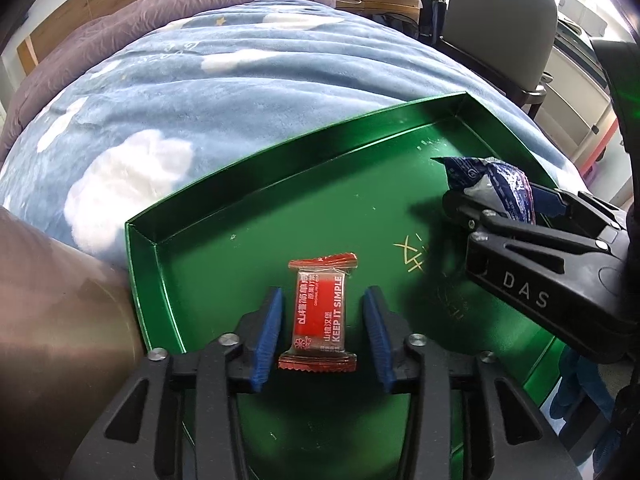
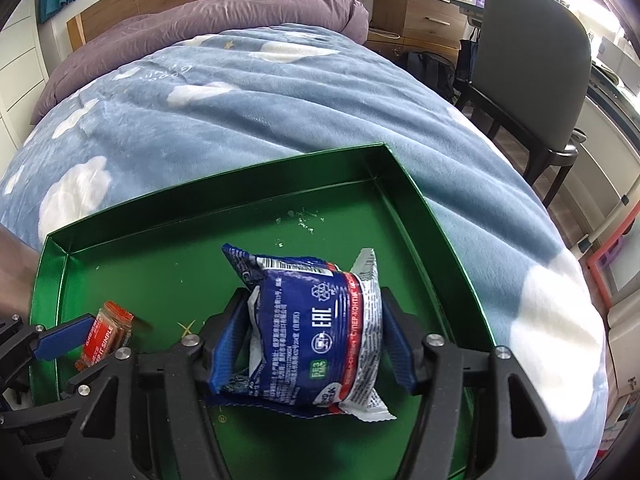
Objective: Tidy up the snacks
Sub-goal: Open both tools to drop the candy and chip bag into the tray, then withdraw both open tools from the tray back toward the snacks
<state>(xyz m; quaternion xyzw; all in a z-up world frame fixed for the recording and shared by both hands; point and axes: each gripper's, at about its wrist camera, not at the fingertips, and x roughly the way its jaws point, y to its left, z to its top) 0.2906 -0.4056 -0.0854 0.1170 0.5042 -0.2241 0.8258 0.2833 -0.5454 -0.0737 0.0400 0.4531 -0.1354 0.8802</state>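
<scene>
Snacks both lie in the green tray (image 1: 224, 216). Left gripper (image 1: 322, 334) released, pads clear of the red candy (image 1: 320, 316), long axis along the fingers. Right gripper (image 2: 310, 338) spread wide around the blue packet (image 2: 316, 332), nearer the tray's far right corner; contact unclear.

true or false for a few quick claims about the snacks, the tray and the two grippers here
1. The red snack packet lies in the green tray. True.
2. The left gripper is clamped on the red packet. False: its blue pads stand clear on either side of it.
3. The blue snack bag sits between the fingers of the right gripper. True.
4. The tray rests on a wooden table. False: it sits on a blue cloud-print blanket.
5. The tray is full of snacks. False: only these two packets show in it, plus a few crumbs.
</scene>
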